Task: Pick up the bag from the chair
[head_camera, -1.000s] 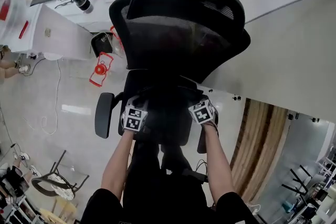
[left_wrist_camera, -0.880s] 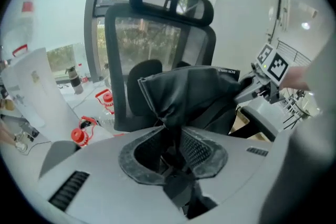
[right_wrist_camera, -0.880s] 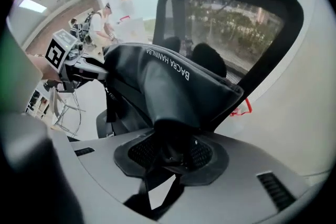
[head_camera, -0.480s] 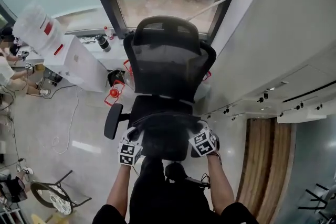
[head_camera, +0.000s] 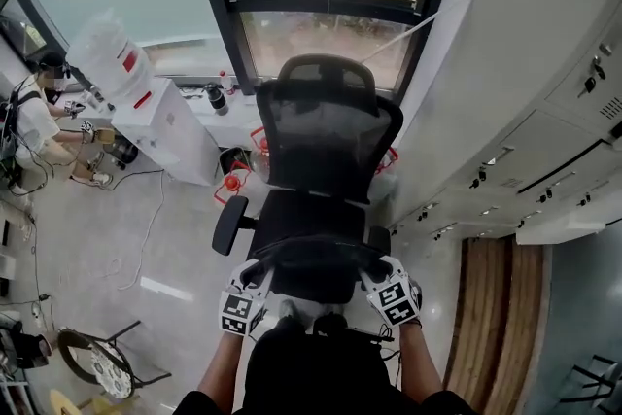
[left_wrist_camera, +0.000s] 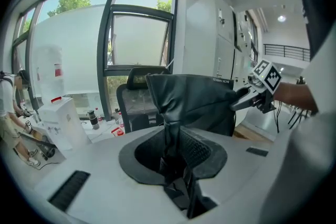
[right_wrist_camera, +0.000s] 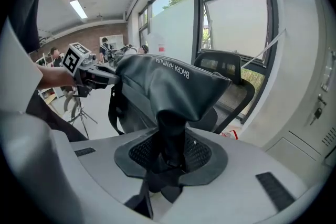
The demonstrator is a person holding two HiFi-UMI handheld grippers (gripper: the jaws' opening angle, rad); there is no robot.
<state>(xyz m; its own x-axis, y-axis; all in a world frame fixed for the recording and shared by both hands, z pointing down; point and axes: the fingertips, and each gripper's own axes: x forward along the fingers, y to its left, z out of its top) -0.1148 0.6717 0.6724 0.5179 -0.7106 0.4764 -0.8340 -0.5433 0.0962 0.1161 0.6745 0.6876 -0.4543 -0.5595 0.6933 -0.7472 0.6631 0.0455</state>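
A black leather bag [head_camera: 313, 265] hangs stretched between my two grippers, just in front of the seat of a black mesh office chair [head_camera: 326, 136]. The left gripper [head_camera: 259, 281] is shut on the bag's left edge, and its fingers pinch a fold of the black material [left_wrist_camera: 176, 162]. The right gripper [head_camera: 375, 275] is shut on the bag's right edge, where another fold [right_wrist_camera: 167, 157] is clamped. From the left gripper view the bag [left_wrist_camera: 197, 102] spreads toward the right gripper [left_wrist_camera: 251, 98]. White lettering shows on the bag [right_wrist_camera: 163, 84] in the right gripper view, with the left gripper [right_wrist_camera: 101, 75] at its far end.
A white water dispenser [head_camera: 160, 121] stands left of the chair, with a red item [head_camera: 233, 182] on the floor beside it. Grey lockers [head_camera: 525, 141] line the right side. A person [head_camera: 34, 121] sits far left. A stool [head_camera: 97, 360] stands at lower left.
Both grippers, shut on the bag, have drawn back from the chair seat toward me. The chair now sits further off and more of the window shows.
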